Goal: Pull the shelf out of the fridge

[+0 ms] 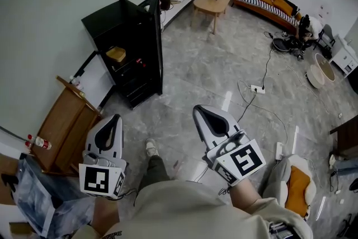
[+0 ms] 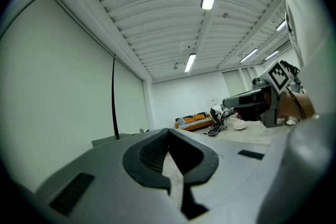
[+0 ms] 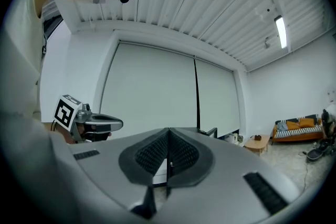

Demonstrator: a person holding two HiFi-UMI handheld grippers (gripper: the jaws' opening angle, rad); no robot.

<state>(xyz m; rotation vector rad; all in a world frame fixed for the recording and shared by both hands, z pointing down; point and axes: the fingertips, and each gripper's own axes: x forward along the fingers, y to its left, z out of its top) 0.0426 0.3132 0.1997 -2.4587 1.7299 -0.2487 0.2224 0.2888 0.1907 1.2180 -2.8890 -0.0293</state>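
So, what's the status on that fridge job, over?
Left gripper shut, empty; right gripper shut, empty. Fridge door open, shelf not yet pulled, grippers well short of it. Nothing seen in the way.

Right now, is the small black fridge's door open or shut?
Open. The small black fridge's door stands swung outward, exposing the interior shelves and a yellowish item.

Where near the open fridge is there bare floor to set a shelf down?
Beside the fridge, the grey floor between its open door and the power strip with its cables is bare. Crowded: the wooden cabinet and plastic bags on the fridge's other side, and the gear by the sofa.
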